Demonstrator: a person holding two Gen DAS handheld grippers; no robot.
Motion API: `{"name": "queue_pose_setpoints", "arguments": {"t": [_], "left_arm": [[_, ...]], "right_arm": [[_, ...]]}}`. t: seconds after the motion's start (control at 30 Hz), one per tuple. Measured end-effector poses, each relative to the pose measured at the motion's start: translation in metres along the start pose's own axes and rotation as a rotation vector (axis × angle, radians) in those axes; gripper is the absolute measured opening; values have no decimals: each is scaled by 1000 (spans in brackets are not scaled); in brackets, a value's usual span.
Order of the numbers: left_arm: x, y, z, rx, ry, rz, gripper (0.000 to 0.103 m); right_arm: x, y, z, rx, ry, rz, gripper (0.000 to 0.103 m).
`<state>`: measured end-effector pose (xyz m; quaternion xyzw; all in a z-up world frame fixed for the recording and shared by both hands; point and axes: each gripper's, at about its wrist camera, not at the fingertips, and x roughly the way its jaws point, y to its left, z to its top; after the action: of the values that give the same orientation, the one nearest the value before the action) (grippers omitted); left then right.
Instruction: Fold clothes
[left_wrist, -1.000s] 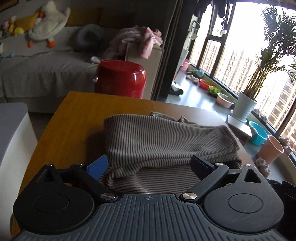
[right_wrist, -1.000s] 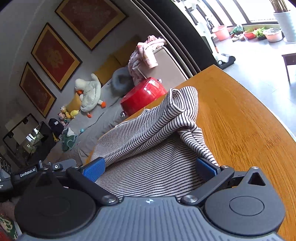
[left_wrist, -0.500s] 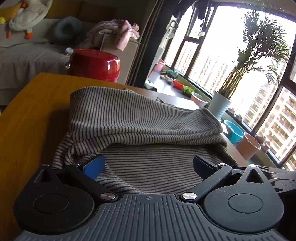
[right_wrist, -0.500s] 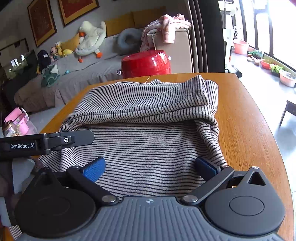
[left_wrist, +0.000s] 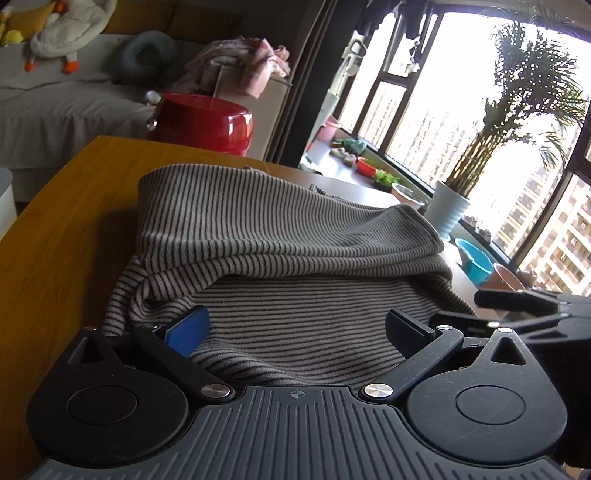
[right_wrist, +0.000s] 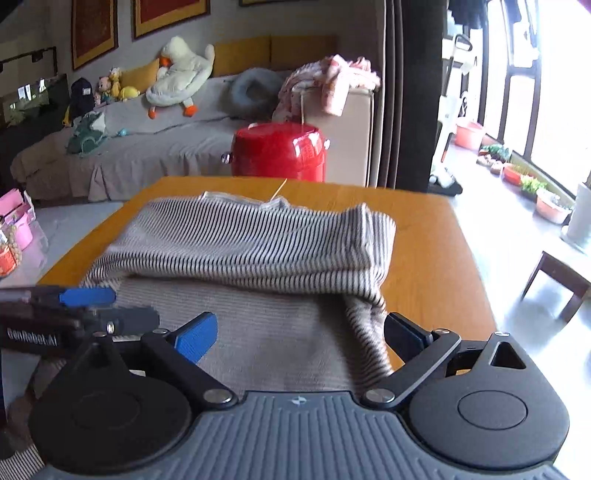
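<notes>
On the wooden table, nearest the cameras, both tongs hang over the near, single-layer part of the striped garment. The left gripper and the right gripper each stand with jaws spread wide, released, clasping nothing; whether the pads brush the cloth I cannot tell. Beyond that near layer, a folded-over flap of the garment lies doubled toward the table's far side, its fold edge running across. Judging by this, a fold is partly made: to do it well, edges should be squared and the bulge at the garment's right corner smoothed flat. Past the table's far edge stands a red pot.
</notes>
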<state>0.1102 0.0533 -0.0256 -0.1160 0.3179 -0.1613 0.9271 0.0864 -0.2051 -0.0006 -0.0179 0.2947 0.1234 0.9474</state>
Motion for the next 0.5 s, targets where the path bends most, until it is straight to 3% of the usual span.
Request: {"name": "queue_pose_setpoints", "arguments": {"t": [0.13,0.2,0.33,0.4,0.5], "left_arm": [[1,-3,-1,10,3,11,103],[0,-4,-1,14,4,11,103],[0,-4,-2,18,3,9,103],[0,-4,-3,18,1,10,103],[0,-6,-4,24,1,15,103]], "right_arm": [[-4,-13,32,20,-93,-44,97],[2,-21,46,49,-107,-53,91],[26,-44,61,214,-63,-8,67],[43,-49,62,248,-28,-4,63],[68,-42,60,196,8,-45,63]]}}
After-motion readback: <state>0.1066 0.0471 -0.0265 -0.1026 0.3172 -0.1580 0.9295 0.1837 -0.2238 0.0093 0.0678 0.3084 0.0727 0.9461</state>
